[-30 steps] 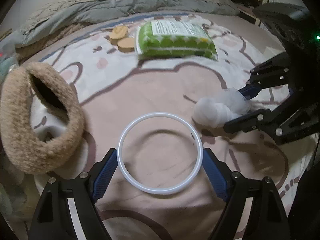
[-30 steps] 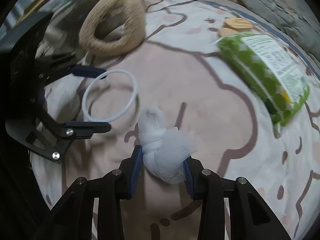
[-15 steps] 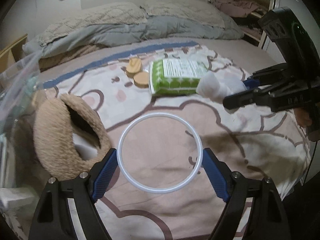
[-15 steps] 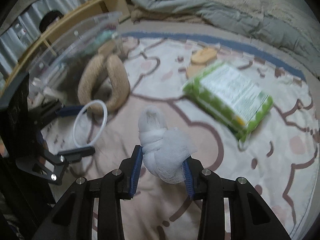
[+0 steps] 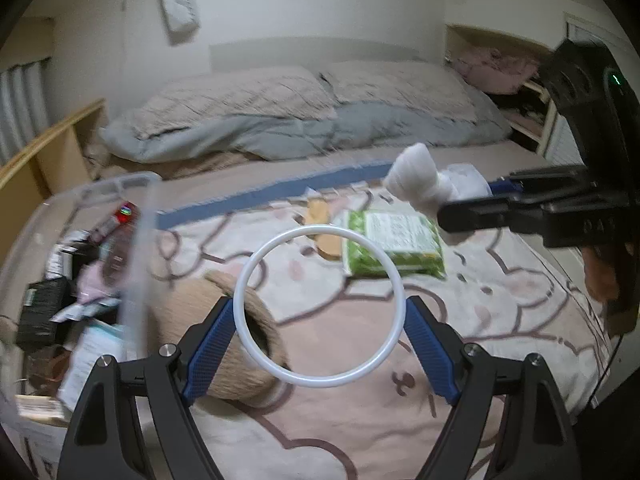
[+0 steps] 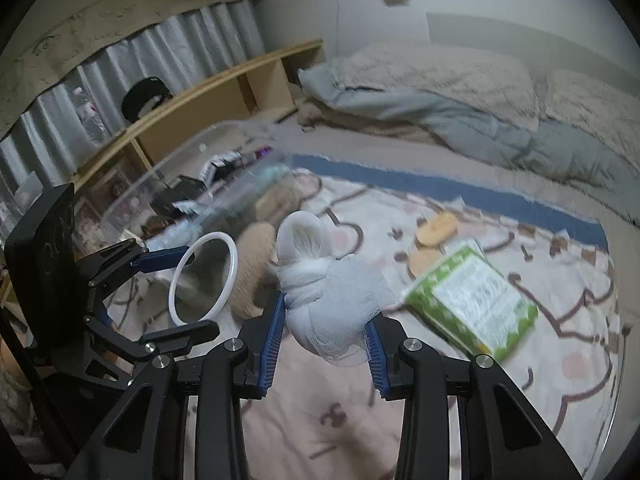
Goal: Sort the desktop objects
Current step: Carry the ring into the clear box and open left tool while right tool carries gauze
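Observation:
My left gripper [image 5: 320,316] is shut on a thin white ring [image 5: 394,304], its blue pads pressing the ring's two sides, held up above the bed. The same white ring [image 6: 232,258] shows at the left of the right wrist view. My right gripper [image 6: 326,328] is shut on a knotted white mesh bundle [image 6: 320,276], also raised in the air. That mesh bundle [image 5: 420,182] appears at the right of the left wrist view. A clear plastic bin [image 5: 136,248] with several small items stands at the left.
On the pink patterned bedspread [image 5: 360,420] lie a green snack packet [image 5: 392,244], two tan round discs [image 6: 436,228] and a fuzzy beige slipper [image 5: 240,344]. Pillows and a grey duvet [image 5: 300,128] lie behind. A wooden shelf [image 6: 224,92] runs along the left.
Both grippers have risen from the bedspread with the ring and the mesh bundle still held. The views have tipped up, and the clear bin has come into sight at the left.

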`<state>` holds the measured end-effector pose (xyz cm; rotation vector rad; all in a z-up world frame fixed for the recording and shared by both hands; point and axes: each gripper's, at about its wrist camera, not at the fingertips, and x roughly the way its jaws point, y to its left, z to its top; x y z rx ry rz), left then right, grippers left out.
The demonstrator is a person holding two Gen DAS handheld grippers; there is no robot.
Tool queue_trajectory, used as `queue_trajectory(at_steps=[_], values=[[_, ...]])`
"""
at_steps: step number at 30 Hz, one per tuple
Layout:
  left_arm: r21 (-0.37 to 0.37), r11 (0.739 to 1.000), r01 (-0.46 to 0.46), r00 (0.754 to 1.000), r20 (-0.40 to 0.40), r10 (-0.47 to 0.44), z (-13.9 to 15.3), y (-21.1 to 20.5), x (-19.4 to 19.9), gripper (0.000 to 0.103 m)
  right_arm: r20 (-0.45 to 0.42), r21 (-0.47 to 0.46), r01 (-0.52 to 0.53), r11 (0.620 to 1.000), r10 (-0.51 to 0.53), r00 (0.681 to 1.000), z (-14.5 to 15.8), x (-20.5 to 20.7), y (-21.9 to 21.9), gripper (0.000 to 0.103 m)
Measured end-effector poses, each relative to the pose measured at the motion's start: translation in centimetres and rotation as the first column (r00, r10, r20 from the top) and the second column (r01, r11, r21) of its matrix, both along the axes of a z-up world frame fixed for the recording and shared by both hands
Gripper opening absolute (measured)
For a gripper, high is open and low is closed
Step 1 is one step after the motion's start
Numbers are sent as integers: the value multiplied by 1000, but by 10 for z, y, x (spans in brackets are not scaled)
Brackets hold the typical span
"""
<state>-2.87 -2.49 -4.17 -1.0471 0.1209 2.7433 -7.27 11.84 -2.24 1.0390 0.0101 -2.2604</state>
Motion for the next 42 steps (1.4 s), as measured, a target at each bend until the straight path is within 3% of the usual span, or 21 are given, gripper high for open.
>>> queue_trajectory(at_steps=[5,11,23,29,36,42], values=[[30,996,-87,994,-67,89,29,-30,7,85,-52,-41,-19,999,17,999,21,2,-21,39],[34,979,-203,966,-154,206,58,-76,21,85,-75,-111,-25,994,17,997,39,-6,-49,39],[38,918,-395,896,-206,394,68,-159,33,85,-107,-230,-77,970,53,993,68,-18,-103,39],[37,880,-474,864,-171,473,53,-189,27,85,-94,-255,-123,959,102,990,67,-23,-133,39],[2,827,-562,825,-60,562,12,-229,12,85,-74,-254,-163,954,149,986,62,-24,-158,39],[19,787,-617,786,-43,617,-1,-251,5,85,-71,-267,-181,947,168,983,63,-25,-165,39]])
